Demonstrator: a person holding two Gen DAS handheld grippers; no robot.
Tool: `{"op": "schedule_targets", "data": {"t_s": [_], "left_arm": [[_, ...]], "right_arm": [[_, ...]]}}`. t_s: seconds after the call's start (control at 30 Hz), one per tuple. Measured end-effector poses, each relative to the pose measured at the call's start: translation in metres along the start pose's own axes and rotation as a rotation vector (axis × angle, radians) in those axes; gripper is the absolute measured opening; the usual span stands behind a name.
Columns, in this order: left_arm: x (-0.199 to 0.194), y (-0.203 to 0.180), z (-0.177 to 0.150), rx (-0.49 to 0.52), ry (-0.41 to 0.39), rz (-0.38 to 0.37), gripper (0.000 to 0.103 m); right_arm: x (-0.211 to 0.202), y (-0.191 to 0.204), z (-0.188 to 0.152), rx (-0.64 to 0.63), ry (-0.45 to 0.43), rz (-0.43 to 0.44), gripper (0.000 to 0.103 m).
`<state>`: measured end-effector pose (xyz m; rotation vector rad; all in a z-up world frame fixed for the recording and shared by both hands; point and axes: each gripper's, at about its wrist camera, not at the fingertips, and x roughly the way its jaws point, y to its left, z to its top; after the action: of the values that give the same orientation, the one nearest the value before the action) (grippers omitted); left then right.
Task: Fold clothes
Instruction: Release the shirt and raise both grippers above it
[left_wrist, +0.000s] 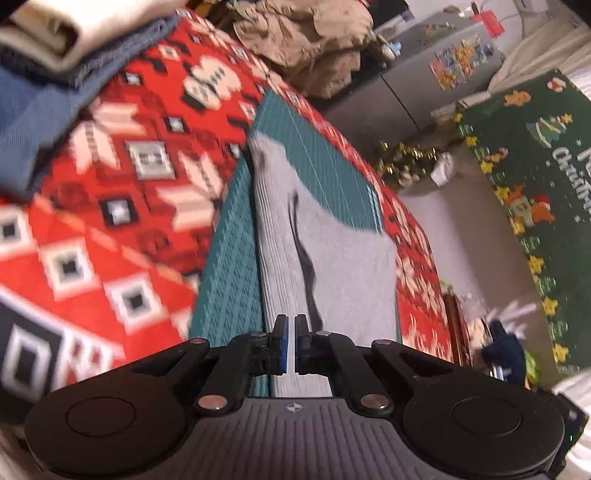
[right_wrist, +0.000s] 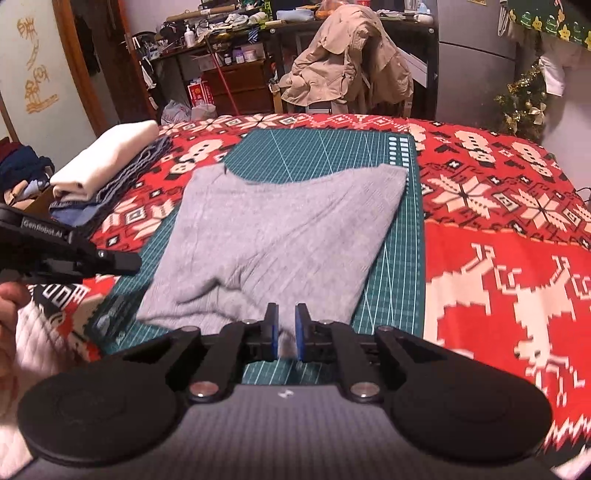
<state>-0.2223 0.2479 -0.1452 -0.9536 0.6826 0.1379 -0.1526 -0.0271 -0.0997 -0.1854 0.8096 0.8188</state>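
A grey ribbed sweater lies folded on a green cutting mat on the table. My right gripper is at the sweater's near edge, with a bit of grey cloth pinched between its blue pads. My left gripper hovers over the mat's left side, just clear of the sweater's left edge. In the left wrist view the left gripper has its fingers nearly together with nothing held, and the sweater stretches away beyond it over the mat.
A red, white and black patterned cloth covers the table. A stack of folded clothes, cream on blue, sits at the far left. A chair draped with a beige coat stands behind the table. A hand shows at the left edge.
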Motion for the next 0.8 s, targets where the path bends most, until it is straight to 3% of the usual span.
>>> {"op": "schedule_targets", "data": {"t_s": [0.2, 0.37, 0.7, 0.8], "left_arm": [[0.024, 0.008, 0.060, -0.047, -0.064, -0.027, 0.001], [0.057, 0.011, 0.098, -0.082, -0.049, -0.042, 0.001], [0.083, 0.016, 0.124, 0.028, -0.034, 0.131, 0.002], [0.073, 0.017, 0.126, 0.033, -0.041, 0.102, 0.002]], "right_arm": [[0.015, 0.008, 0.020, -0.030, -0.007, 0.023, 0.010], [0.026, 0.008, 0.026, 0.000, 0.007, 0.030, 0.010], [0.043, -0.008, 0.039, 0.056, 0.024, 0.015, 0.011], [0.047, -0.010, 0.043, 0.064, 0.025, 0.015, 0.011]]}}
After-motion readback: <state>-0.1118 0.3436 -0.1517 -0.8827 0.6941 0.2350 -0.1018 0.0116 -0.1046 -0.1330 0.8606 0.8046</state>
